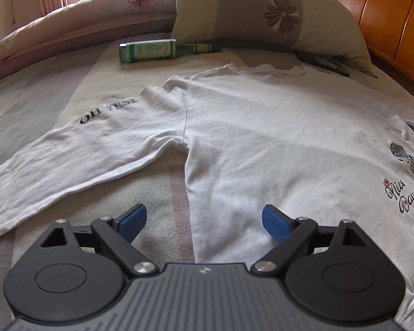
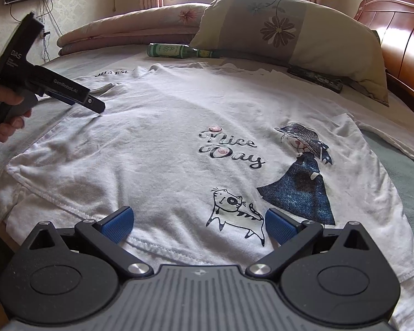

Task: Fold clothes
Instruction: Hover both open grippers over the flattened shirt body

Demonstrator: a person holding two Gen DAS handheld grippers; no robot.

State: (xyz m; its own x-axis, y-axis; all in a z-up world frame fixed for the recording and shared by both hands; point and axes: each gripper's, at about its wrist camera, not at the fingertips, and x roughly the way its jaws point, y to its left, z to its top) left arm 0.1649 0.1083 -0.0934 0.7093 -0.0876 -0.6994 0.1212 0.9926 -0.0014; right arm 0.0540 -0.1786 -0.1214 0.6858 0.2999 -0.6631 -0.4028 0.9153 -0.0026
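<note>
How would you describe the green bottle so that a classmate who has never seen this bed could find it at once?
Start at the big flowered pillow leaning by the wooden headboard. Just in front of its lower left corner, beyond the collar end of the white T-shirt, lies the green bottle. It lies on its side and is the only green, labelled glass thing there.
</note>
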